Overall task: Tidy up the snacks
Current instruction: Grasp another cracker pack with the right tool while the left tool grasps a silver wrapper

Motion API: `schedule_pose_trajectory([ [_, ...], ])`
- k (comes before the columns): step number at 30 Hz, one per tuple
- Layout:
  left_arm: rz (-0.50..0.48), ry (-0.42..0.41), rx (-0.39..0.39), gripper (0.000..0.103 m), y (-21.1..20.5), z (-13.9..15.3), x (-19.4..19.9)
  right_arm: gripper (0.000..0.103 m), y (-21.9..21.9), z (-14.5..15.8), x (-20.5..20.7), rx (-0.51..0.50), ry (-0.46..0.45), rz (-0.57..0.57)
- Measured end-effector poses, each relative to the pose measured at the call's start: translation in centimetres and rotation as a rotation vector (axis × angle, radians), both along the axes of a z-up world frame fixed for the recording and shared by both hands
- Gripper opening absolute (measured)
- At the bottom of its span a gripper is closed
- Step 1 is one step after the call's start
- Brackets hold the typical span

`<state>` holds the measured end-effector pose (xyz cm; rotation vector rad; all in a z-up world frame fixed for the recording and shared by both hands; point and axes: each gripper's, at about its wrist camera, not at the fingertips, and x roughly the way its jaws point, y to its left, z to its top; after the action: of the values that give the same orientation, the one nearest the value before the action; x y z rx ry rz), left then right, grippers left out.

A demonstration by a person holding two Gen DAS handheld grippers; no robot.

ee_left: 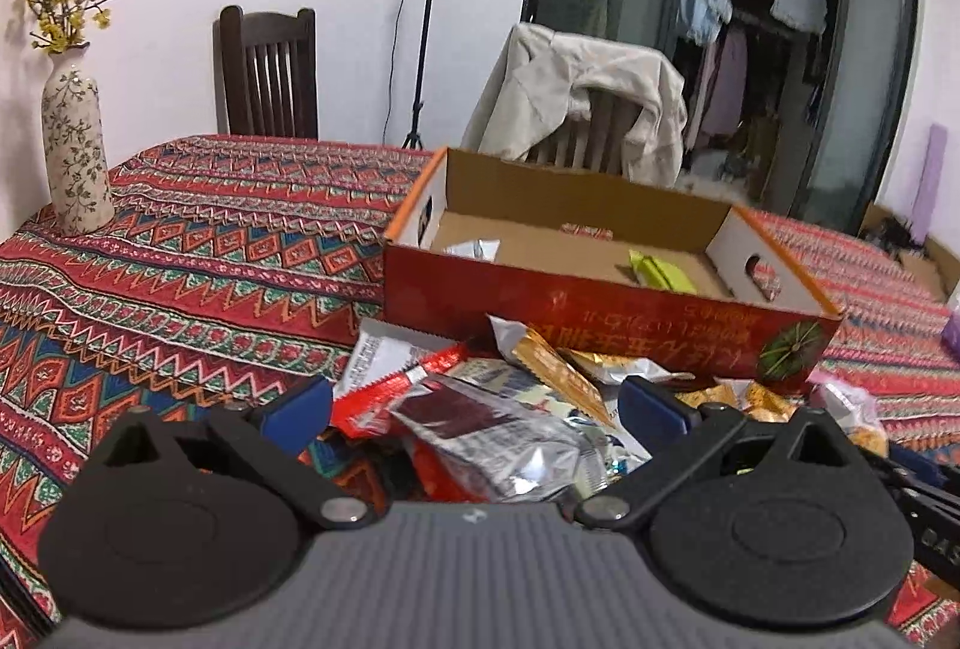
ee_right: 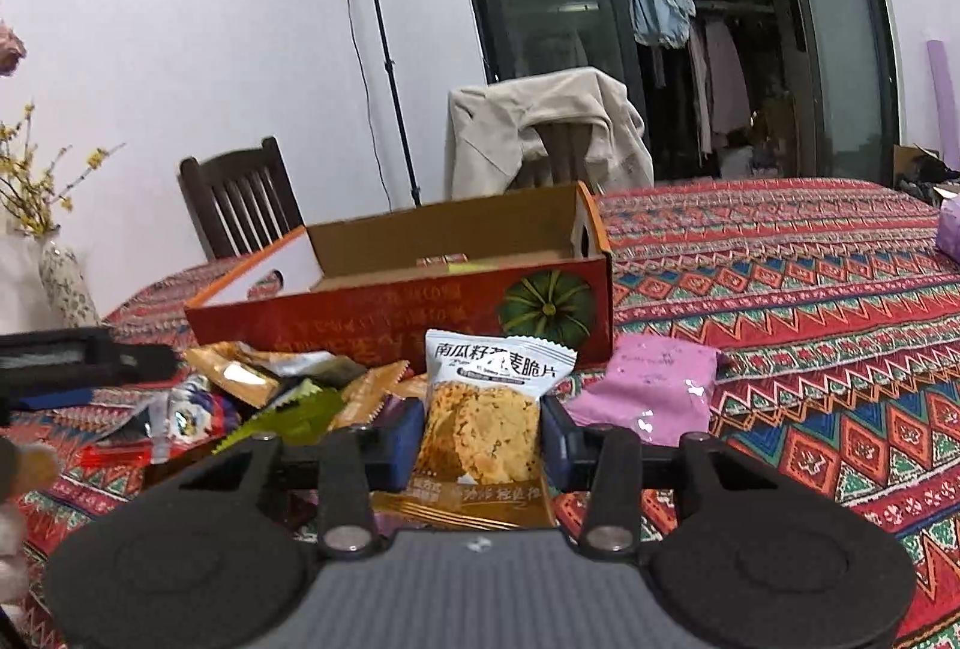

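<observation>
Left wrist view: the left gripper (ee_left: 474, 406) has its jaws spread wide with nothing pinched, hanging over the snack pile (ee_left: 516, 409). Right between the fingers lies a crinkly silver packet (ee_left: 510, 433) with a dark red picture, and a red-and-white wrapper (ee_left: 390, 373) sits toward the left finger; its print is too blurry to read. Just past the pile is the red cardboard box (ee_left: 600, 313), open on top, with Chinese lettering upside down on its front wall and a green pumpkin picture at the right end. Inside it: a silver packet (ee_left: 477, 248) on the left, a yellow-green packet (ee_left: 660, 272) on the right and a small red one (ee_left: 587, 231) at the back.

Right wrist view: the right gripper (ee_right: 480, 436) is clamped on a white cracker packet (ee_right: 486, 409), held upright between the blue pads. Its top line reads 南瓜籽…麦脆片, partly creased. A pink pouch (ee_right: 654, 388) lies just right of the claw, the snack pile (ee_right: 288, 391) to its left, and the same box (ee_right: 420, 313) beyond. All on a patterned tablecloth (ee_right: 810, 349).
</observation>
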<state>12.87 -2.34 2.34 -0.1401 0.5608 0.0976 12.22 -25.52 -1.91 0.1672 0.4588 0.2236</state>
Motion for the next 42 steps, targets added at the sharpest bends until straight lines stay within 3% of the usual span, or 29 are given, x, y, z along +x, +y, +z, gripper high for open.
schedule_pose_trajectory([
  [7, 0.027, 0.076, 0.076, 0.103, -1.9, -1.2, 1.7, 0.041, -0.2, -0.4, 0.0, 0.014, 0.006, 0.003],
  [12, 0.023, 0.091, 0.081, 0.102, -1.9, -1.8, 1.6, 0.041, -0.2, -0.5, -0.1, 0.019, 0.004, 0.010],
  [14, 0.012, 0.100, 0.065, 0.095, -1.6, -1.8, 1.6, 0.041, -0.3, -0.5, -0.1, 0.021, 0.005, 0.011],
  [18, -0.023, 0.135, -0.005, 0.072, -0.5, -2.2, 1.4, 0.041, -0.2, -0.6, -0.2, 0.023, 0.007, 0.011],
  [30, -0.027, 0.061, -0.043, 0.071, 1.9, -1.3, -1.5, 0.041, -0.2, -0.8, -0.2, 0.022, 0.002, 0.006],
  [42, -0.045, -0.052, 0.002, 0.071, 2.8, 1.6, -4.3, 0.041, 0.2, 0.3, -1.0, 0.008, -0.054, 0.018],
])
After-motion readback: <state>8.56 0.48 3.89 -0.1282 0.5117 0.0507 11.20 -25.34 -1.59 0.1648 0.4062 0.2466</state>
